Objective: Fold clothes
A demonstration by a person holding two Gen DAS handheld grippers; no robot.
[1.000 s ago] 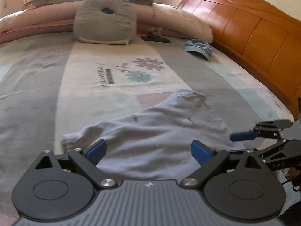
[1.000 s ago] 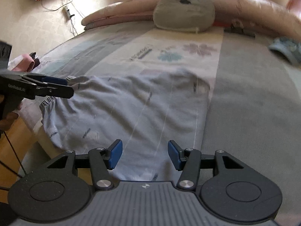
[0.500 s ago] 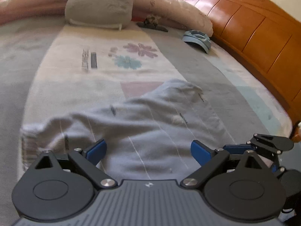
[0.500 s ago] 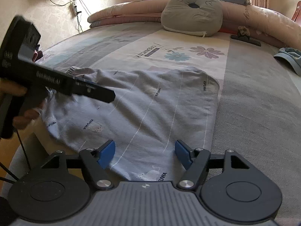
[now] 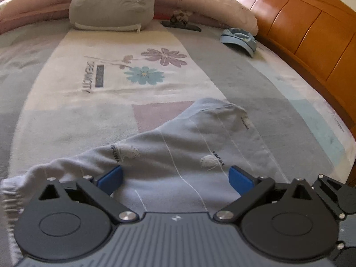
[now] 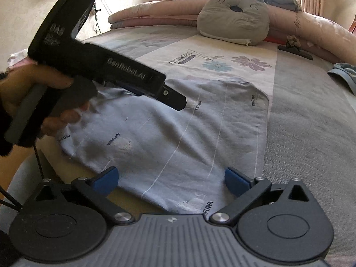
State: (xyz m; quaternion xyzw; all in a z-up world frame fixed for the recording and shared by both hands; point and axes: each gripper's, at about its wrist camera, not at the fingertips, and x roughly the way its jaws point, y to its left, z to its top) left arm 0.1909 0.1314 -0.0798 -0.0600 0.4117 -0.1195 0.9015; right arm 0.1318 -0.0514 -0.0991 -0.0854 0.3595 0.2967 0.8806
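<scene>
A pale blue garment [image 5: 189, 146] with small animal prints and thin white lines lies spread on the bed, near its front edge. My left gripper [image 5: 175, 178] is open, with the cloth lying under and between its blue pads [image 5: 110, 176] and not pinched. In the right wrist view a hand holds the left gripper [image 6: 173, 98] above the garment [image 6: 178, 133], towards its left part. My right gripper [image 6: 171, 180] hovers over the garment's near hem. Its jaws are opening wide, and the fabric below them is not pressed.
A grey cushion [image 5: 111, 4] and rolled pink quilts [image 5: 211, 6] lie at the far end of the bed. A wooden headboard [image 5: 311, 33] runs along the right, with a blue cap [image 5: 240, 39] and a dark clip [image 5: 180, 24] near it. The bed's edge drops off at the front left [image 6: 51, 155].
My left gripper has moved in over the garment from the left side. The right gripper's jaws have spread much wider. The garment lies flatter on the bed.
</scene>
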